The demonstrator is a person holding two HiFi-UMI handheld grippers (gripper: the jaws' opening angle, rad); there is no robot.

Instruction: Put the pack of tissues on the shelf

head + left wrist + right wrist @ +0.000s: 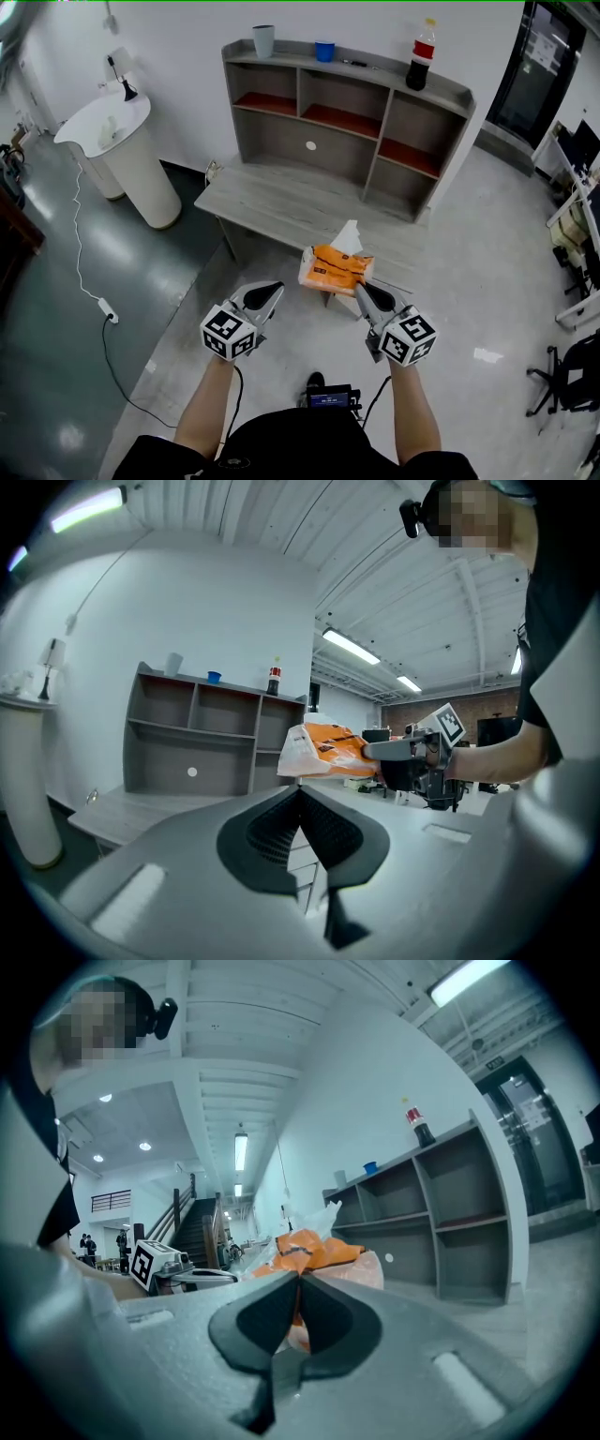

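Note:
The pack of tissues (pixel 336 268) is orange and clear plastic with a white tissue sticking up from its top. My right gripper (pixel 362 293) is shut on its near end and holds it in the air in front of the grey desk (pixel 281 208). In the right gripper view the pack (pixel 314 1252) bulges just past the closed jaws. My left gripper (pixel 270 293) is shut and empty, to the left of the pack at about the same height. From the left gripper view the pack (pixel 323 750) hangs off the right gripper (pixel 375 752). The grey shelf unit (pixel 349 122) stands on the desk's back.
On the shelf top stand a grey cup (pixel 264 40), a blue cup (pixel 324 51) and a cola bottle (pixel 421 57). A white round stand (pixel 127 155) is at the left with a cable (pixel 84 272) trailing over the floor. Office chairs (pixel 567 370) are at the right.

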